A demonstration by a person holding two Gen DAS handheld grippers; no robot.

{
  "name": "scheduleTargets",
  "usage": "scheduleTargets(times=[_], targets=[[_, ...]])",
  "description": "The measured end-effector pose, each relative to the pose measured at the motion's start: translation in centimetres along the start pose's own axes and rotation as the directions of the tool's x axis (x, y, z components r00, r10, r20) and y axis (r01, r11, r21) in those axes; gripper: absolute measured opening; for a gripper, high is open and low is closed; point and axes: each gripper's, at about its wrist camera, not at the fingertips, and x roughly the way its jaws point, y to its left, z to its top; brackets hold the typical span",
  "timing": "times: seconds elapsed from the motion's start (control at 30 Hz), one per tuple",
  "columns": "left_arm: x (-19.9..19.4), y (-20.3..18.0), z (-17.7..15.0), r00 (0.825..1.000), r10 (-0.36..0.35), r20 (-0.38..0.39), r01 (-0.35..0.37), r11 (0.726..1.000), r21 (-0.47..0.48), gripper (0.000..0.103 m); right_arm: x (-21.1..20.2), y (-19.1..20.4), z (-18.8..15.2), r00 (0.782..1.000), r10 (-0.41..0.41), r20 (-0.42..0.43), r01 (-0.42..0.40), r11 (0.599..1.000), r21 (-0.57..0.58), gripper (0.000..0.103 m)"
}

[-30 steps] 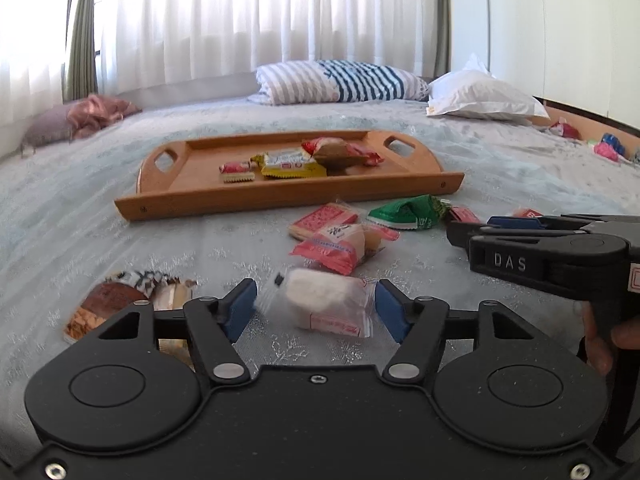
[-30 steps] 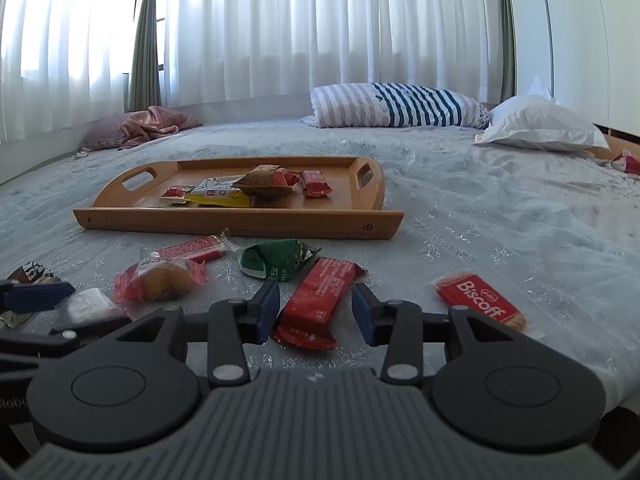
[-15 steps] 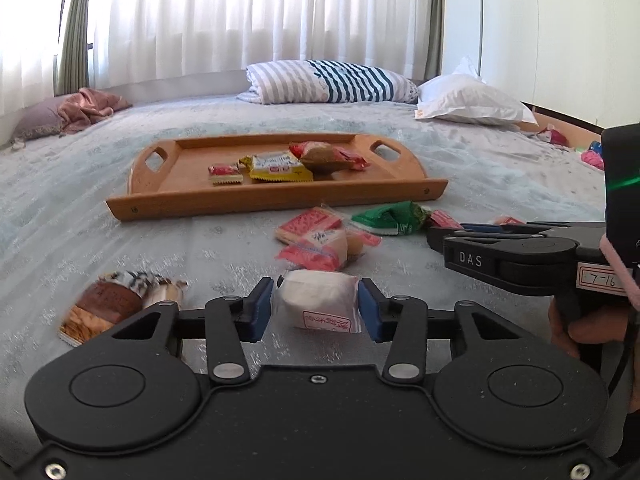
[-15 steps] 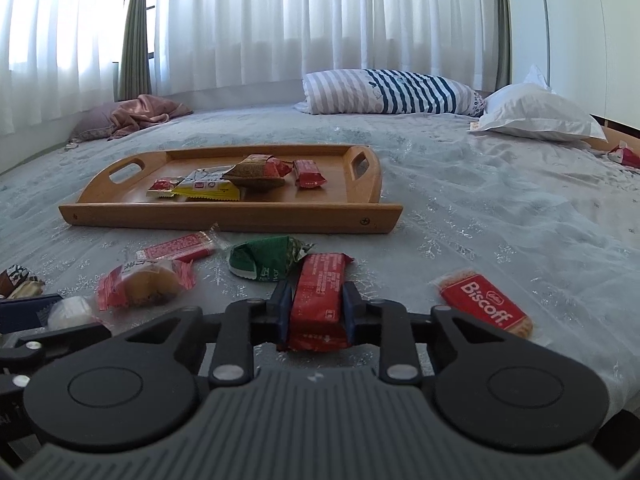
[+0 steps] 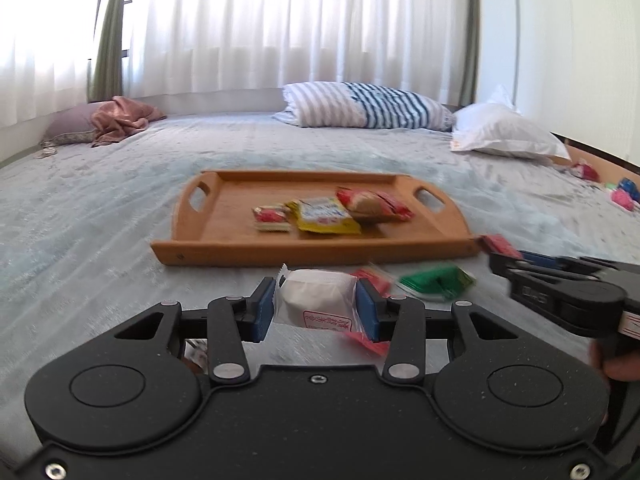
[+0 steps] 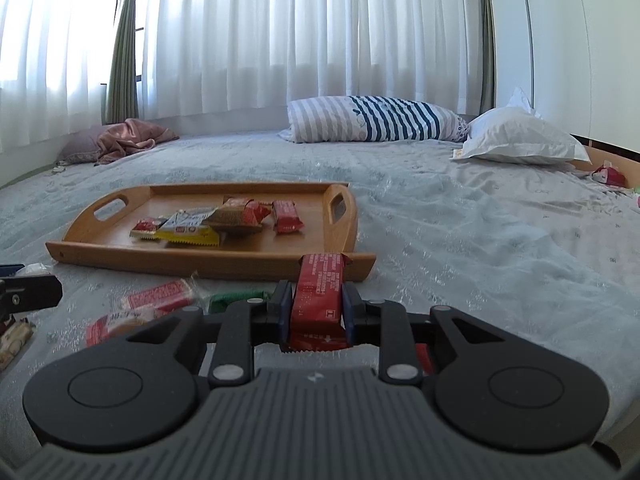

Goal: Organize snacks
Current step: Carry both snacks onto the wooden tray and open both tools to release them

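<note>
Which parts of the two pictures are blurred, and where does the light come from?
Left wrist view: the green packet and the red wrappers near it are smeared by motion, while the white snack in the left gripper stays sharp. Right wrist view: mostly sharp. Both views: daylight through the white curtains backlights the bed; the straight lines bow at the edges.

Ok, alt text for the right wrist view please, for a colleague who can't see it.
The right gripper is shut on a red snack bar, with a wooden tray on the bed beyond it already holding several wrapped snacks. More loose snacks lie on the bedspread at lower left.
</note>
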Motion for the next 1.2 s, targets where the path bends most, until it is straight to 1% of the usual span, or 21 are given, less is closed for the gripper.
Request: scheduleTargets(times=[0.13,0.27,0.4,0.5,0.67,0.87,0.97,1.1,1.2], targets=[[1.1,1.4,1.8,0.999,0.032,0.016,-0.032,0.999,-0.018,0.041,0.5,-0.3,1.4,1.000,0.011,0.023,-0.011,1.000,0.009,0.030],[2.3,2.7,3.7,0.999,0.044,0.029,-0.043,0.999,-0.028,0.041,1.4,-0.5,2.9,0.999,0.029,0.040,-0.030,0.999,0.023,0.030],[4.1,3.9,5.4,0.998,0.061,0.026,-0.060,0.998,-0.037,0.041,2.7,-0.6,4.3,0.998,0.043,0.051,-0.044,0.999,0.017,0.030],[5.7,4.9,6.4,0.998,0.057,0.014,-0.056,0.996,-0.069,0.041,3.9,-0.5,5.2,0.997,0.050,0.053,-0.051,0.999,0.008,0.030],[8.4,6.0,7.6,0.998,0.060,-0.006,-0.060,0.994,-0.090,0.041,6.1,-0.8,6.3,0.997,0.075,0.024,-0.076,0.996,0.041,0.030],[11.6,7.2,8.2,0.997,0.076,-0.027,-0.079,0.991,-0.105,0.040,8.9,-0.7,6.6,0.997,0.074,-0.012,-0.074,0.997,0.016,0.030],[13.1,7.7,8.3,0.996,0.072,-0.044,-0.076,0.989,-0.123,0.040,10.5,-0.6,6.9,0.996,0.080,-0.035,-0.080,0.997,0.016,0.030],[14.7,8.0,8.4,0.996,0.074,-0.047,-0.078,0.992,-0.103,0.040,12.5,-0.5,7.3,0.995,0.078,-0.065,-0.077,0.997,0.014,0.030],[15.7,8.0,8.5,0.996,0.080,-0.047,-0.084,0.993,-0.086,0.040,14.3,-1.0,7.4,0.991,0.081,-0.107,-0.077,0.996,0.049,0.030]])
